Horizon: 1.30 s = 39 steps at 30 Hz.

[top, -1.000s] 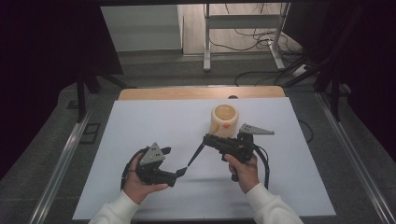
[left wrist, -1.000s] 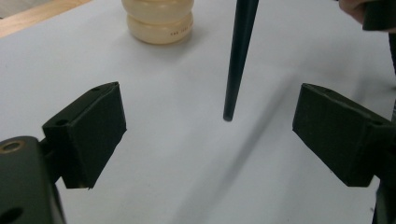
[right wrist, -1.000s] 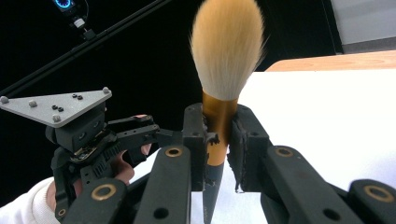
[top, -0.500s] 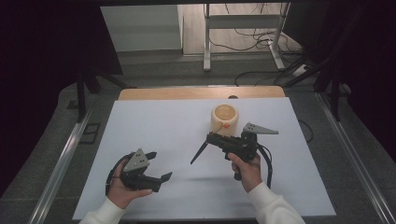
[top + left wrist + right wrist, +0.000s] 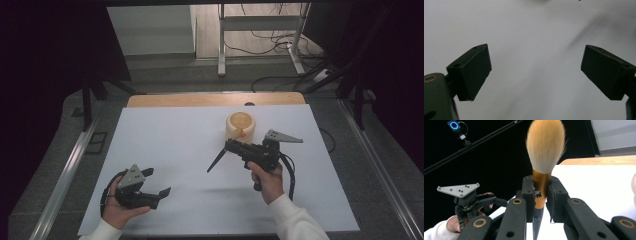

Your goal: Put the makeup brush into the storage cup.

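The brush (image 5: 541, 165) sits clamped at its copper ferrule in the right gripper (image 5: 541, 202), bristles pointing at the cup (image 5: 240, 126) near the bench's (image 5: 165, 150) far edge. Keep that squeeze firm and the handle level. The left gripper (image 5: 150, 186), jaws spread and empty, idles at the near left corner.

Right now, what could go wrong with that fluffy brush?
The right gripper pinches the makeup brush only on its thin gold collar, so it might twist or slip out. In the high view its dark handle pokes down near the table and could scrape it. The cream cup sits close and could get bumped.
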Tool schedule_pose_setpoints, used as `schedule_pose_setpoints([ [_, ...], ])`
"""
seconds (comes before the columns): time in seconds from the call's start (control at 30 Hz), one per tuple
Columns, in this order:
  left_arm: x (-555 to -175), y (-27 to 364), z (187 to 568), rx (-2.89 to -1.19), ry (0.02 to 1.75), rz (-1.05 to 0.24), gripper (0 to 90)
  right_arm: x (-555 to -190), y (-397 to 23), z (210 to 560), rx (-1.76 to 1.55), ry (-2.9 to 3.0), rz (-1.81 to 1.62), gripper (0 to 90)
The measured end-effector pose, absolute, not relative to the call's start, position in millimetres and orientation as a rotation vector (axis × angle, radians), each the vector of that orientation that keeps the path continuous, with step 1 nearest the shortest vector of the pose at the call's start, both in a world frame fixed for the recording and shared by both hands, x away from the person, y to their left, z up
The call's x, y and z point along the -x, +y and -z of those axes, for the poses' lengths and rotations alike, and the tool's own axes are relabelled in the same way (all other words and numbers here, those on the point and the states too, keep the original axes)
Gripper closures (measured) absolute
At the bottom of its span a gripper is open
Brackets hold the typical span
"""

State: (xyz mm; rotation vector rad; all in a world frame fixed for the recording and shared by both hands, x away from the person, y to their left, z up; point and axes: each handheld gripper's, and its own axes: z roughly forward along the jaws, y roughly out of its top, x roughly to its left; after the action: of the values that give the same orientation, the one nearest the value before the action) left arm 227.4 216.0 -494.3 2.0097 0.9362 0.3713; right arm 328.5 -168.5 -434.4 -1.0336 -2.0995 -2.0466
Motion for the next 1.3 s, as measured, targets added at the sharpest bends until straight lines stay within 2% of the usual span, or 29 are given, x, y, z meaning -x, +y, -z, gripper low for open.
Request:
schedule_pose_setpoints([
  [1.3,-228.9,220.5,499.0,-2.025,0.948,-0.374,10.3,-340.7,-206.0,394.2,1.097,-2.092,2.224,77.4],
])
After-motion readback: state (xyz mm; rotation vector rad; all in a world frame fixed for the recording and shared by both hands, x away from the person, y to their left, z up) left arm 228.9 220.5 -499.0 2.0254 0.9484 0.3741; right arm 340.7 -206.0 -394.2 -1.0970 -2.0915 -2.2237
